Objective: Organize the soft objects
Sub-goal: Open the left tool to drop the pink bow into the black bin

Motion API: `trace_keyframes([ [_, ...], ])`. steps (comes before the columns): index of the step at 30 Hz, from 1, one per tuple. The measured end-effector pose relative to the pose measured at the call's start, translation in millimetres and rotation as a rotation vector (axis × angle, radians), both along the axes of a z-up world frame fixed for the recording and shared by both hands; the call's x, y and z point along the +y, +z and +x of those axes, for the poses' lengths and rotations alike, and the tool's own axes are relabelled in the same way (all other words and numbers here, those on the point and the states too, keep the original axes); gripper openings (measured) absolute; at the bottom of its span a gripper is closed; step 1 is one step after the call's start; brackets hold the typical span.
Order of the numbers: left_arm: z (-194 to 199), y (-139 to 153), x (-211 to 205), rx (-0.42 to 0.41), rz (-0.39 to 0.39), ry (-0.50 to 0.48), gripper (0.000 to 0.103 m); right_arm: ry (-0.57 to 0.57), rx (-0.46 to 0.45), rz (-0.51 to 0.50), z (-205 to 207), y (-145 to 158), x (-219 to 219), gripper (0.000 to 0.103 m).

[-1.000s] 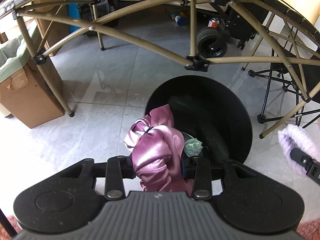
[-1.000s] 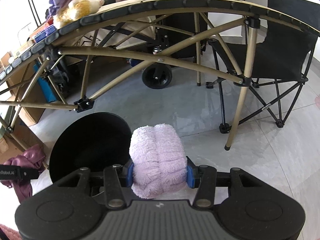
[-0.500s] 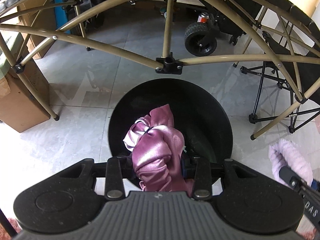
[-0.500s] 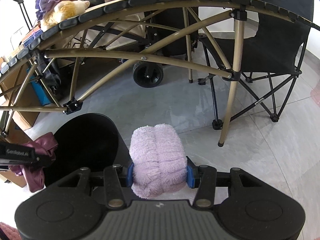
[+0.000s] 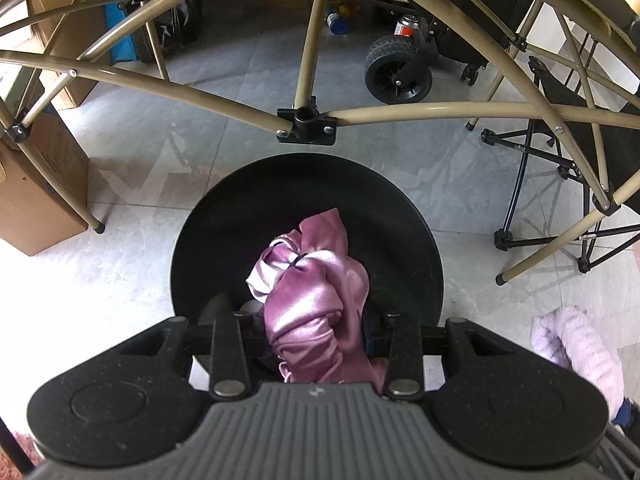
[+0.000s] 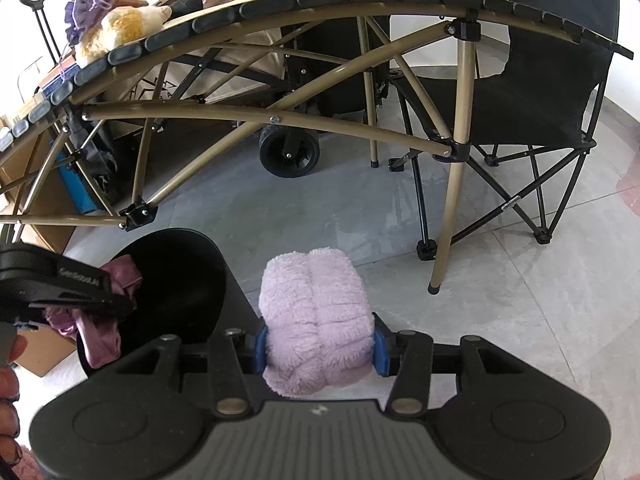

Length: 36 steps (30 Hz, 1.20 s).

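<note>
My left gripper is shut on a bunched pink satin cloth and hangs right over the mouth of a round black bin on the floor. The right wrist view shows that same left gripper at the left, the satin cloth dangling from it over the black bin. My right gripper is shut on a folded fluffy lilac towel, held above the floor just right of the bin. The lilac towel also shows at the right edge of the left wrist view.
A folding table with a tan tube frame arches over the bin; a plush toy and a purple pouch lie on top. A black camp chair stands right, a wheeled cart behind, cardboard boxes left.
The left gripper with the satin cloth has shifted from the bin's left rim to above its middle. The right gripper with the towel has hardly moved.
</note>
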<state>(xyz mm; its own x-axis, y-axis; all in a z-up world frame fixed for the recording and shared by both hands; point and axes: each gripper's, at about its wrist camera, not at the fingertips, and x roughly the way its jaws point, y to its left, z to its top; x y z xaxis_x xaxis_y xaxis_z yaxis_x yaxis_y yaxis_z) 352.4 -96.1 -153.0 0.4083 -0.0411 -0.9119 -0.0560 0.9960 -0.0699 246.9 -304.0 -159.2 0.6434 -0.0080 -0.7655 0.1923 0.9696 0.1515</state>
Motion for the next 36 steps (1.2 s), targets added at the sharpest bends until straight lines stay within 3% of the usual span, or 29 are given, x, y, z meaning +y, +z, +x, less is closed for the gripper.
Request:
trace_keyframes([
  [25,-1,-3,-7,0.002,0.021,-0.007,0.040,-0.023,0.006,0.011,-4,-3,-5,0.047],
  [27,-1,-3,-7,0.003,0.026,-0.009,0.045,-0.021,0.009,0.011,-3,-4,-4,0.047],
  [28,-2,-2,-8,0.002,0.027,-0.011,0.052,-0.021,0.010,0.011,-3,-4,-4,0.047],
  [30,-3,1,-9,-0.009,0.027,-0.009,0.074,-0.020,0.011,0.012,-3,-4,-5,0.047],
  [32,-4,5,-9,-0.029,0.036,0.003,0.103,-0.020,0.011,0.012,-3,-4,-5,0.047],
  [36,-5,9,-7,-0.042,0.031,0.018,0.103,-0.021,0.011,0.012,-3,-4,-5,0.047],
])
